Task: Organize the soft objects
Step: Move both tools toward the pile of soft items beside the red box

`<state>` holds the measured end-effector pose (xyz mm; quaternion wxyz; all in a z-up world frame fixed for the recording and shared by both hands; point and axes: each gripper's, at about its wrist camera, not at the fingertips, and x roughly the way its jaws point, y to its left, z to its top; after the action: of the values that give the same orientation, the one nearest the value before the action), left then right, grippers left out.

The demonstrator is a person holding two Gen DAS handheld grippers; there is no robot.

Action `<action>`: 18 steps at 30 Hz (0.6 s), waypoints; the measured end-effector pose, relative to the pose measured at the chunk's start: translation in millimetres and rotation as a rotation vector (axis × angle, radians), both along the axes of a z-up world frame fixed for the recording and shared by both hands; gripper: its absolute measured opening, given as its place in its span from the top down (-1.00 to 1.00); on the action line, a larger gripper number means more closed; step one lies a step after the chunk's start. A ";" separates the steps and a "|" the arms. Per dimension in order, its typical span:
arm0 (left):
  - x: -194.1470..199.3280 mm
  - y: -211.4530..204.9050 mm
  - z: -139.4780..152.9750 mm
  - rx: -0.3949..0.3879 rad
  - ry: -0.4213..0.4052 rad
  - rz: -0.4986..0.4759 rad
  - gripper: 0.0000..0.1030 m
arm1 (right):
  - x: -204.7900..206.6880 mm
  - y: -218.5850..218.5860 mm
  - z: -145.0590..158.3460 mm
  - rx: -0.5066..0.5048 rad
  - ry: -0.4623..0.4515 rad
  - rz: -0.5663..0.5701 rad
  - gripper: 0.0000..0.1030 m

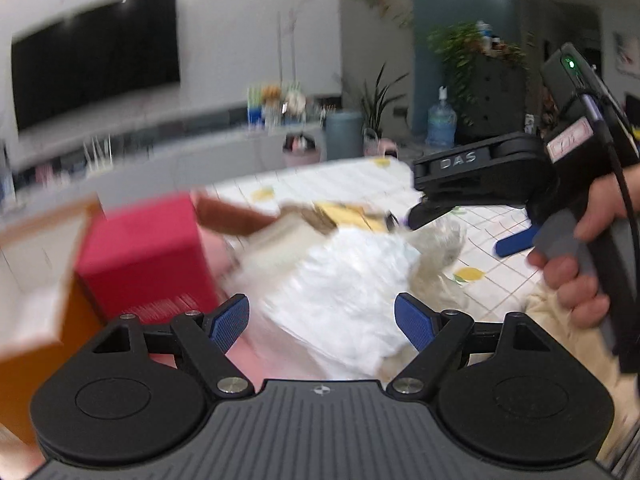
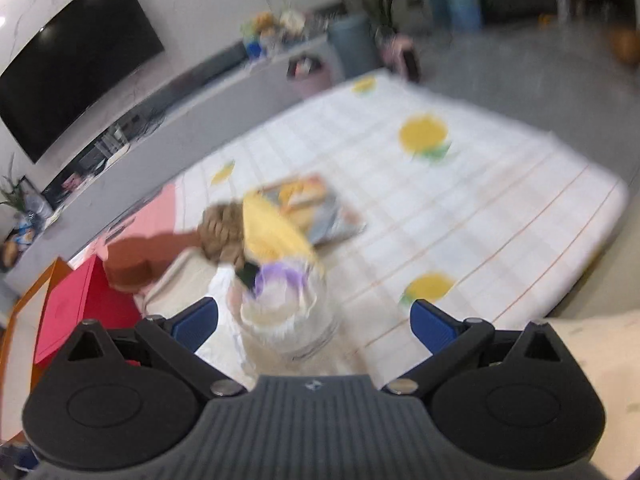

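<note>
1. The left gripper [image 1: 322, 320] has its blue-padded fingers [image 1: 229, 322] spread wide with nothing between them, hovering over a crumpled white soft thing [image 1: 344, 280] that fills the gap ahead at 12 o'clock.
2. The right gripper [image 2: 314, 324] is also spread wide and grips nothing; a clear plastic bag with a purple patch [image 2: 286, 308] lies between and just ahead of its pads [image 2: 434, 326], touching neither as far as the blur shows.
3. In the left wrist view the right gripper [image 1: 460, 216] shows at 2 o'clock, held by a hand [image 1: 580, 256], its tips over the far edge of the white soft thing.
4. At 10 o'clock of the left gripper stands a red box [image 1: 148, 256], with an orange-edged box [image 1: 36, 280] at 9 o'clock beside it.
5. Beyond the clear bag, at 11 o'clock in the right wrist view, lie a brown knitted thing [image 2: 222, 232], a yellow cloth [image 2: 272, 232] and, at 12 o'clock, a flat printed packet [image 2: 320, 208], all bunched together; which overlaps which is blurred.
6. Everything rests on a white checked cloth with lemon prints [image 2: 460, 200].
7. A cream fabric [image 2: 600, 360] sits at 3 o'clock of the right gripper.
8. A dark television [image 2: 72, 60] hangs on the far wall at 10 o'clock.
</note>
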<state>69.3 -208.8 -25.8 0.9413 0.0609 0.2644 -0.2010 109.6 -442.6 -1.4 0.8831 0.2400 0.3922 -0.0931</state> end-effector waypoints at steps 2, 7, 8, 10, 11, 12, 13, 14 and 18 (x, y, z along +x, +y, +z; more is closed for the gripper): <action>7.4 -8.1 -8.2 -0.041 0.051 0.019 -0.88 | 7.6 5.7 -9.0 -0.030 0.025 0.008 -0.94; 30.2 -12.9 -11.9 -0.185 0.174 0.118 -0.88 | 17.1 3.9 -13.7 -0.049 -0.024 0.035 -0.80; 36.4 -11.7 -12.1 -0.227 0.204 0.144 -0.88 | 18.6 1.7 -16.5 -0.038 -0.018 0.040 -0.74; 49.3 -9.1 -13.0 -0.280 0.260 0.197 -0.88 | 19.8 -5.0 -22.0 -0.004 -0.019 0.043 -0.49; 56.6 -9.1 -14.2 -0.294 0.295 0.230 -0.88 | 18.4 -9.2 -23.4 0.028 -0.026 0.035 -0.41; 62.1 -10.0 -13.4 -0.296 0.322 0.254 -0.88 | 16.1 -13.9 -24.1 0.062 -0.033 0.018 -0.28; 68.6 -11.8 -14.3 -0.298 0.346 0.266 -0.88 | 13.6 -17.8 -23.8 0.092 -0.036 0.002 -0.19; 73.1 -13.1 -15.1 -0.306 0.358 0.267 -0.88 | 12.4 -21.8 -23.9 0.118 -0.035 -0.020 -0.14; 86.9 -26.0 -18.9 -0.328 0.402 0.274 -0.88 | 6.9 -24.9 -17.2 0.070 -0.033 -0.050 -0.07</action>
<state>156.2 -234.7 -44.7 0.8856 -0.1697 0.4152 -0.1200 116.5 -467.5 -18.6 0.8779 0.2819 0.3745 -0.0976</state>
